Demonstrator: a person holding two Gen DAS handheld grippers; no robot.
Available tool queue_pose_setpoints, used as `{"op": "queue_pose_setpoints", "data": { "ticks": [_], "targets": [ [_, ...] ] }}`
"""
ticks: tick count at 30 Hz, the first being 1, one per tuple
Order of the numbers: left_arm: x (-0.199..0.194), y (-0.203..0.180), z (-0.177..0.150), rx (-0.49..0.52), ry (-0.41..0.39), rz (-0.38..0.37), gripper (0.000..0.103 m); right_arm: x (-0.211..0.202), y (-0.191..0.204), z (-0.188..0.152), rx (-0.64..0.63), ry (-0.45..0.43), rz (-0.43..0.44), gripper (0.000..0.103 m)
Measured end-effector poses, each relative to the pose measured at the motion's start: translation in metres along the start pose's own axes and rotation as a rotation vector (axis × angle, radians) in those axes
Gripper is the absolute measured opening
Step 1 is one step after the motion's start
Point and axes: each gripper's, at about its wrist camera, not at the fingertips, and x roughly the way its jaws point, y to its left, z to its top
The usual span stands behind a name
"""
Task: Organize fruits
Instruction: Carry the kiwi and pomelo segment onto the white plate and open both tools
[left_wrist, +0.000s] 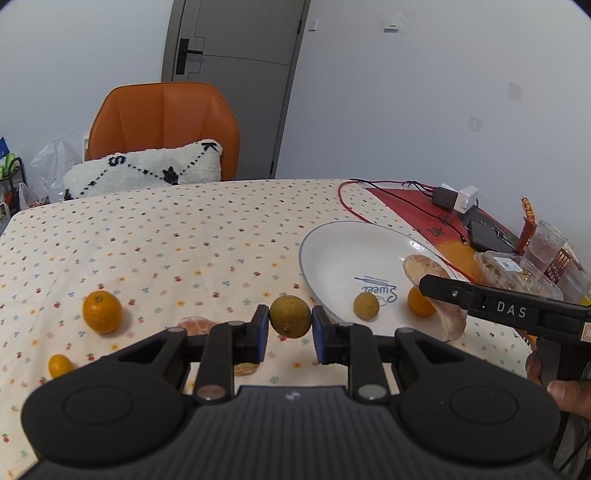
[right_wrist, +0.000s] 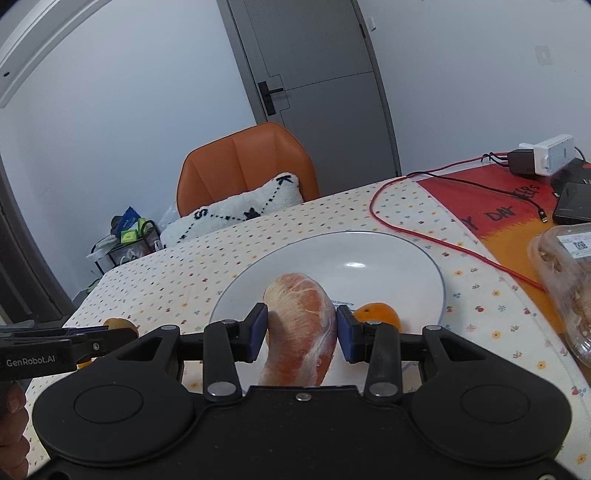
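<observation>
On plate: small brown round fruit (left_wrist: 366, 305) and small orange citrus (left_wrist: 419, 302) lay on the white round plate (left_wrist: 343, 254).
Right gripper (right_wrist: 301, 334): fingers clamped a peeled pink grapefruit segment (right_wrist: 301, 325) over the plate.
Left gripper (left_wrist: 290, 329): fingers around a brown round fruit (left_wrist: 290, 316); contact unclear.
Left on surface (left_wrist: 184, 229): large orange citrus (left_wrist: 102, 311), small orange kumquat (left_wrist: 60, 365), peeled pieces.

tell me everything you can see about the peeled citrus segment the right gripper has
The peeled citrus segment is a curved wedge, pale orange-pink flesh under a thin membrane with white fuzzy pith along its back. It stands roughly upright, clamped between the blue pads of the right gripper, above the near part of the white plate. Whether its lower end touches the plate cannot be told.
</observation>
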Motion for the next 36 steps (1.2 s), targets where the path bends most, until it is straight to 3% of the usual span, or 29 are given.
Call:
{"op": "queue_pose_setpoints", "data": {
  "ticks": [7,21,24,33,36],
  "targets": [
    [0.018,-0.016,0.005,0.021,0.026,-0.005,0.023,-0.002,-0.008,-0.001,-0.005,-0.026,0.011,0.047],
    [0.054,-0.05,0.013,0.076,0.073,-0.045,0.023,-0.016,-0.035,-0.008,0.069,-0.013,0.04,0.047],
    [0.055,-0.056,0.013,0.102,0.062,-0.027,0.028,-0.016,-0.04,-0.01,0.08,-0.007,0.038,0.047],
    [0.047,-0.041,0.011,0.054,0.068,-0.004,0.029,-0.012,-0.036,-0.014,0.081,0.011,0.055,0.047],
    [0.04,-0.033,0.011,0.042,0.065,0.015,0.033,-0.011,-0.031,-0.015,0.078,0.016,0.062,0.047]
  ]
}}
